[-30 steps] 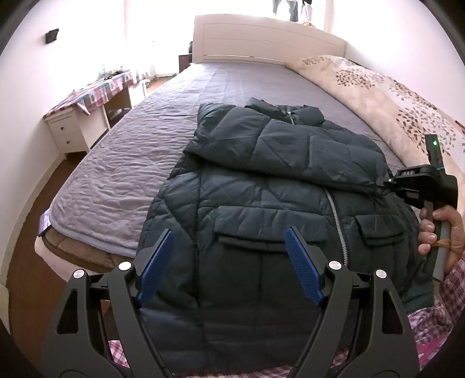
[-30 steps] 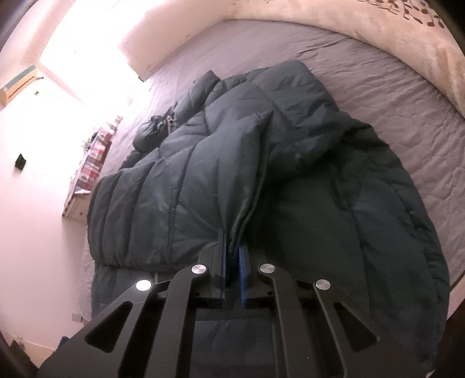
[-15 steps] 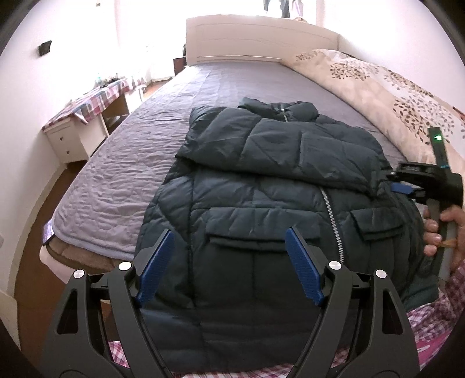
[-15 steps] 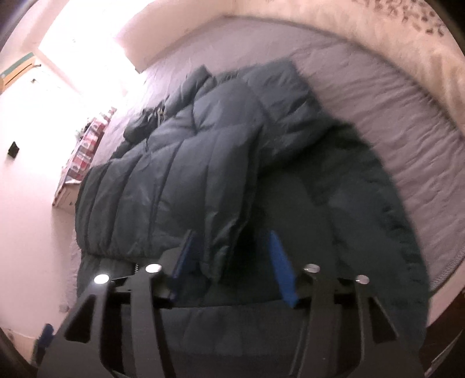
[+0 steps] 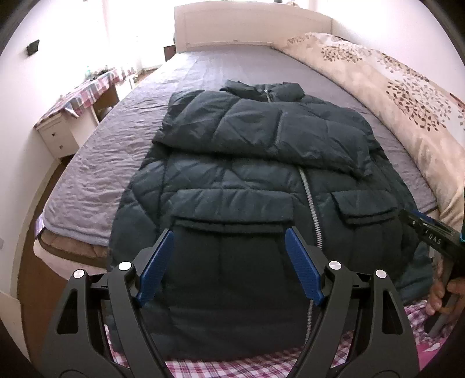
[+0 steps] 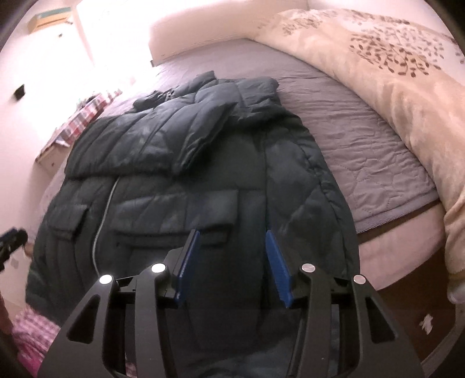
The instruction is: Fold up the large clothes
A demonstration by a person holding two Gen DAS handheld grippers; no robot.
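Observation:
A dark puffer jacket (image 5: pixel 232 180) lies front up on the grey bed (image 5: pixel 96 174), zipper (image 5: pixel 311 209) shut and both sleeves folded across the chest (image 6: pixel 162 139). My left gripper (image 5: pixel 229 235) hovers open over the hem below the left pocket, with nothing gripped. In its own view my right gripper (image 6: pixel 232 234) hangs over the jacket's right side near the other pocket (image 6: pixel 174 212). Its jaws stand apart and are closing, with only the jacket's surface beneath them. The right gripper's body (image 5: pixel 433 235) and the hand holding it show at the left wrist view's right edge.
A cream leaf-print duvet (image 5: pixel 407 96) is heaped along the bed's right side. The white headboard (image 5: pixel 250 26) stands at the far end. A small desk with a plaid cloth (image 5: pixel 81 96) stands left of the bed. Pink plaid fabric (image 5: pixel 221 369) lies at the near edge.
My right gripper let go of the sleeve, opened, and drew back toward the hem; the sleeve now rests across the chest. The left gripper shifted slightly and stayed open.

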